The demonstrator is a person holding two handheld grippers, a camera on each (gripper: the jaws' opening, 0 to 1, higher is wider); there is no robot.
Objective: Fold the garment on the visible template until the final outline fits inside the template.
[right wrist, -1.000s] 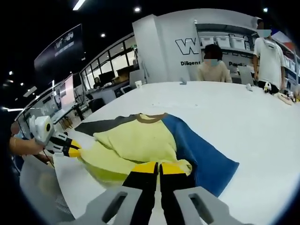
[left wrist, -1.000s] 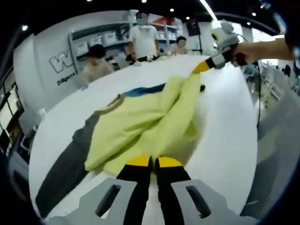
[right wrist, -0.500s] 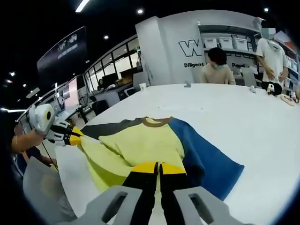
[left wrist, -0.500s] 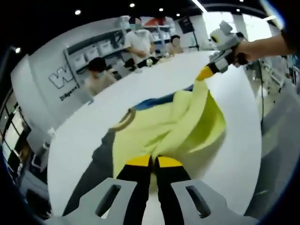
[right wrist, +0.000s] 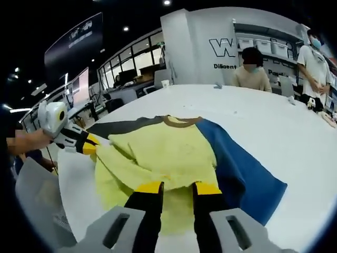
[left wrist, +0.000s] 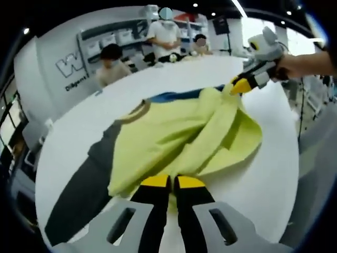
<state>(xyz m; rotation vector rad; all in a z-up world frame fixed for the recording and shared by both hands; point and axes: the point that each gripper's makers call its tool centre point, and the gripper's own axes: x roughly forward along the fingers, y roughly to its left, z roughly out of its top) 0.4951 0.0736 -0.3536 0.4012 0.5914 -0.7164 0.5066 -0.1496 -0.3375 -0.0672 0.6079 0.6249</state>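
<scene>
A shirt with a yellow body (left wrist: 174,132) lies on the white table (left wrist: 263,184). It has a tan collar (left wrist: 134,112), a grey sleeve (left wrist: 79,190) and a blue sleeve (left wrist: 168,96). My left gripper (left wrist: 168,182) is shut on the yellow hem, which is folded up over the body. The right gripper (left wrist: 235,87) comes in from the upper right, its tips at another yellow corner. In the right gripper view, my right gripper (right wrist: 179,188) stands open with yellow cloth (right wrist: 163,153) lying under the gap. The left gripper (right wrist: 89,145) pinches the hem at the left there.
Several people stand or sit at the far side of the table (right wrist: 263,121), near a wall with shelves (left wrist: 110,39). Small objects (right wrist: 313,105) lie at that far edge. The table's rim (left wrist: 287,158) curves close on the right of the shirt.
My right gripper's jaws have parted from shut to open. The raised yellow hem has come down and lies flatter over the shirt. Both views have shifted with the hands.
</scene>
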